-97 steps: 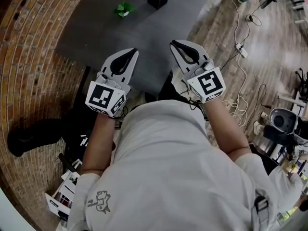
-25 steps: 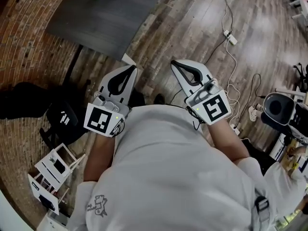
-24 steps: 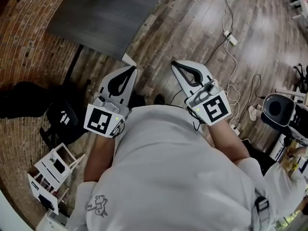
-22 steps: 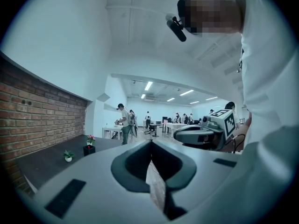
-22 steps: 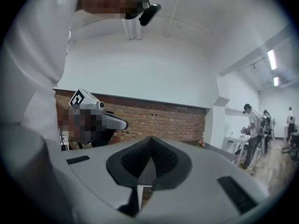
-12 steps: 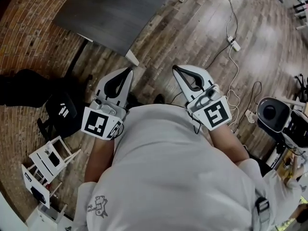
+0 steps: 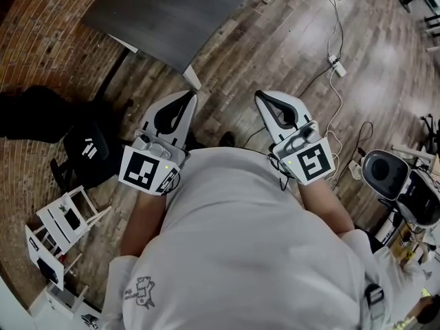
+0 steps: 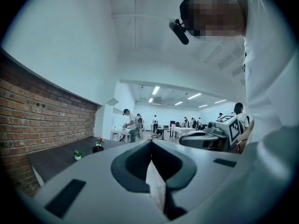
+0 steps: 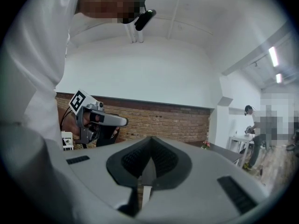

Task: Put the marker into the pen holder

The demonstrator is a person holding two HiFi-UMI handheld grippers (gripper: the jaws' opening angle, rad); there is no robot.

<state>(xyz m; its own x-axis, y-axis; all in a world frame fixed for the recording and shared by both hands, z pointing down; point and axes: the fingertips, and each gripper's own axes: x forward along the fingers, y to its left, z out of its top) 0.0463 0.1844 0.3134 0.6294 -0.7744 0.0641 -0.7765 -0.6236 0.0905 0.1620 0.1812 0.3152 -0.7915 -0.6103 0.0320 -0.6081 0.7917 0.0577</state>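
Both grippers are held close to the person's white shirt, above the wooden floor. My left gripper (image 7: 190,94) is shut with nothing in it, and its own view shows the jaws (image 8: 151,143) pressed together. My right gripper (image 7: 260,95) is also shut and empty (image 9: 149,140). The dark table (image 7: 172,16) lies ahead at the top left, apart from both grippers. In the left gripper view a small black pen holder (image 8: 98,148) with something pink-red above it stands far off on that table, next to a little green plant (image 8: 78,155). I cannot make out a marker.
A black bag (image 7: 88,150) and a white rack (image 7: 60,223) lie on the floor at the left. Cables with a power strip (image 7: 337,64) run at the right, near a round grey device (image 7: 382,174). Brick wall is at the left, and people stand at distant tables (image 8: 128,125).
Since several seconds ago the table has drawn away toward the top edge and the grippers now hang over floor. Over the last second the view shifted slightly. Both grippers stayed shut.
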